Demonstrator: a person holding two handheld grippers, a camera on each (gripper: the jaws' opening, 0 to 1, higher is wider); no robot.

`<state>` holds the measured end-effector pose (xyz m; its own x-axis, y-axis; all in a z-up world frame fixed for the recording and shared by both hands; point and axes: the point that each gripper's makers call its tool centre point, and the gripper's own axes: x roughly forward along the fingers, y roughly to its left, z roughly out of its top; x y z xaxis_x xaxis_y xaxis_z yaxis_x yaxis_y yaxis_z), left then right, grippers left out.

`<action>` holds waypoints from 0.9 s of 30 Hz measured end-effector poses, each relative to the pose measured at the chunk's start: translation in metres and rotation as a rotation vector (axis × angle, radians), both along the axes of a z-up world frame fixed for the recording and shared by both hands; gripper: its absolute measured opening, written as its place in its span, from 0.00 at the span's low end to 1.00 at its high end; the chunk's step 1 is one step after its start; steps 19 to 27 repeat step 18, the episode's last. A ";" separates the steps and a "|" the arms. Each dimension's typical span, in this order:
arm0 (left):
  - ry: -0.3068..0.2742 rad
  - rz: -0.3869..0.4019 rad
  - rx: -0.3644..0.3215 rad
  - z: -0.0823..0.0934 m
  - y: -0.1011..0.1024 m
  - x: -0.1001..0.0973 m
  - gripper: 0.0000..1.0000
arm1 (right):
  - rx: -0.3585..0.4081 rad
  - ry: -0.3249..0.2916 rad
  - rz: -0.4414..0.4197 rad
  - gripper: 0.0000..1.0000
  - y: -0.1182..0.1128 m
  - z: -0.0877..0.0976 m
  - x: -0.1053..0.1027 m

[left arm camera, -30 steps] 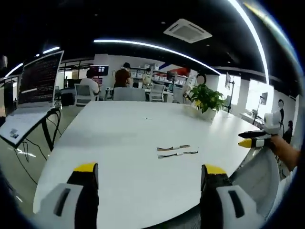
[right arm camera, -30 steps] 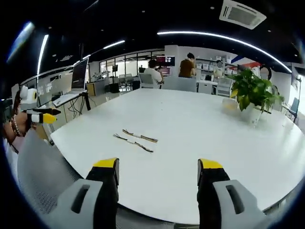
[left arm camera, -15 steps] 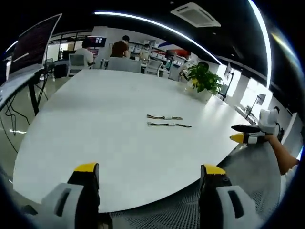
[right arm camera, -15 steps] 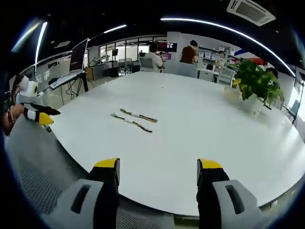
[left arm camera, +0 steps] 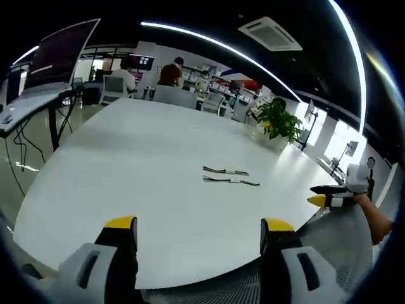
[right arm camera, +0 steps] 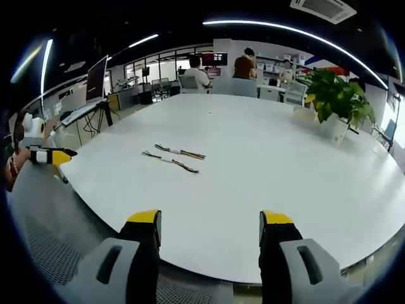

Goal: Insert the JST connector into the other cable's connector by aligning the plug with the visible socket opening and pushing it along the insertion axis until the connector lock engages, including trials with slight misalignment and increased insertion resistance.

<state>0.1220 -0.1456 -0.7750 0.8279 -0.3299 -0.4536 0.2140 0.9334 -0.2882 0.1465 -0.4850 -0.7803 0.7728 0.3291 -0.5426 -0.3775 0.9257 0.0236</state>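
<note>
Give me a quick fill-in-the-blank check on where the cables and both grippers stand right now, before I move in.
1. The two cables lie side by side on the ____ table.
2. The left gripper has its jaws ____, with nothing between them.
3. The right gripper is ____ of the cables, not touching them.
4. The potted ____ stands near the table's far edge.

Missing words: white; open; short; plant

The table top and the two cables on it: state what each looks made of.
Table: a smooth white top, probably laminate or painted board; it shows a soft sheen under the ceiling lights and no grain.

Cables: thin bundles of coloured insulated wires, likely plastic-sheathed, each with a pale, seemingly plastic connector midway. They are too small to tell more.
</note>
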 end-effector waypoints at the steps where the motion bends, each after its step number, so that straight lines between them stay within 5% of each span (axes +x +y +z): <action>1: 0.002 0.002 0.001 0.000 0.000 0.000 0.77 | 0.001 0.001 0.002 0.61 0.001 0.000 0.000; 27: 0.006 -0.006 -0.027 0.000 -0.003 -0.001 0.77 | -0.014 0.033 0.020 0.63 0.001 -0.005 -0.004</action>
